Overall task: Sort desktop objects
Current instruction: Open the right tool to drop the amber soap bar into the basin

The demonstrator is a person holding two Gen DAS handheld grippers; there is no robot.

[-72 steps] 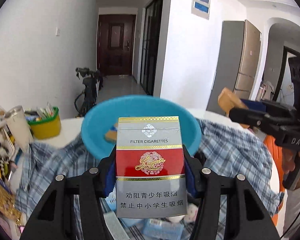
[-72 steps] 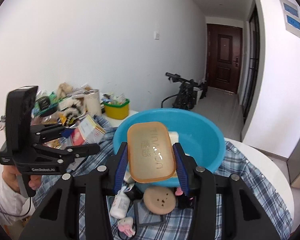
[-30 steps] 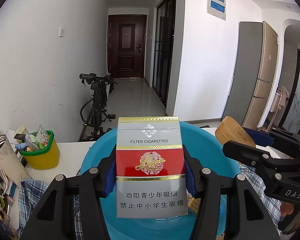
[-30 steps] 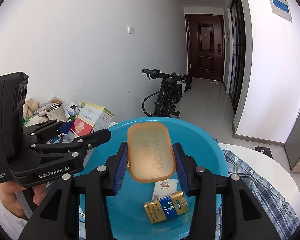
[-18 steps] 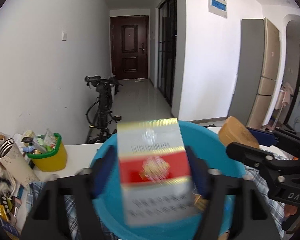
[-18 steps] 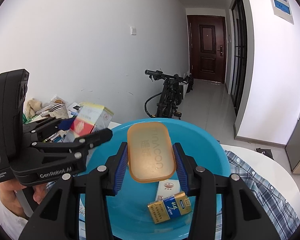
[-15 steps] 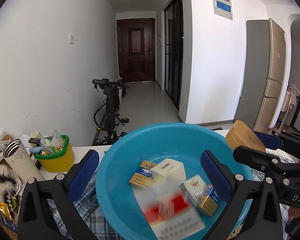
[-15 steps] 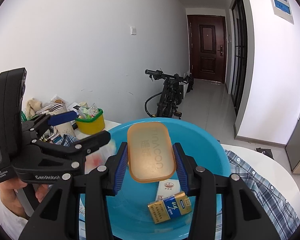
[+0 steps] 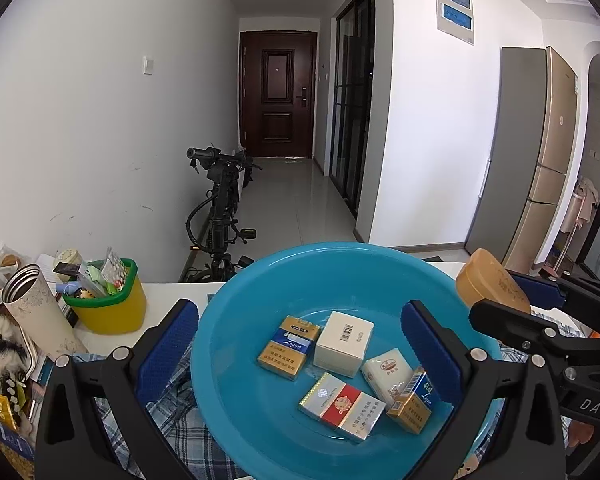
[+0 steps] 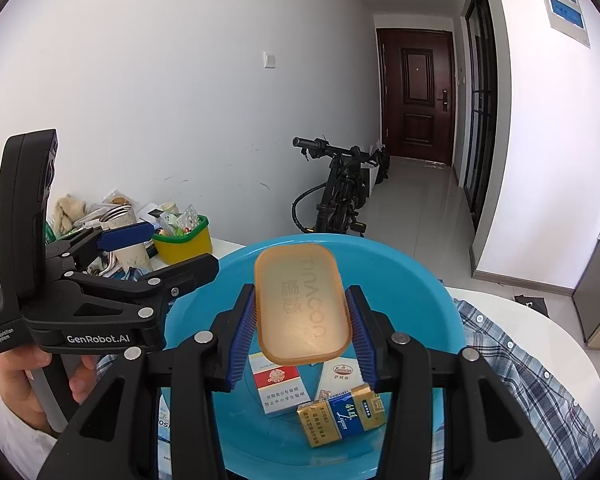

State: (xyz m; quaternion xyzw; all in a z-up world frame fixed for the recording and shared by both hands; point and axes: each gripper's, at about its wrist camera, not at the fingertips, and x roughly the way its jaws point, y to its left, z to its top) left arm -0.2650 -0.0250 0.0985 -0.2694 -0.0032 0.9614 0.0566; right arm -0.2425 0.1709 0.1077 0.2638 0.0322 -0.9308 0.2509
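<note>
On my left gripper (image 9: 300, 344) the jaws stand wide apart with nothing between them, and "GenRobot.AI" reads on its body in the right wrist view. Left of the jaws I see a metal cup (image 9: 36, 312) and a yellow bin (image 9: 108, 304) with a green rim, stuffed with small items. Ahead of and between the jaws sits the blue basin (image 9: 260, 420), resting on a checked cloth (image 9: 168, 404). Inside it, left to right: a gold and blue pack (image 9: 288, 346) marked "Liqun", a white box (image 9: 344, 342) with a barcode, the red and silver cigarette pack (image 9: 342, 406) lying flat, a white pack (image 9: 386, 372), and another gold and blue pack (image 9: 414, 402), also "Liqun" I think, though it is small. My right gripper (image 10: 302, 332) is clenched on an amber case (image 10: 302, 306) embossed "TINACOO", as far as I can read it, held above the basin and hiding part of its floor. "DAS" shows on that gripper's body. A bicycle (image 9: 220, 204) stands beyond the table.
</note>
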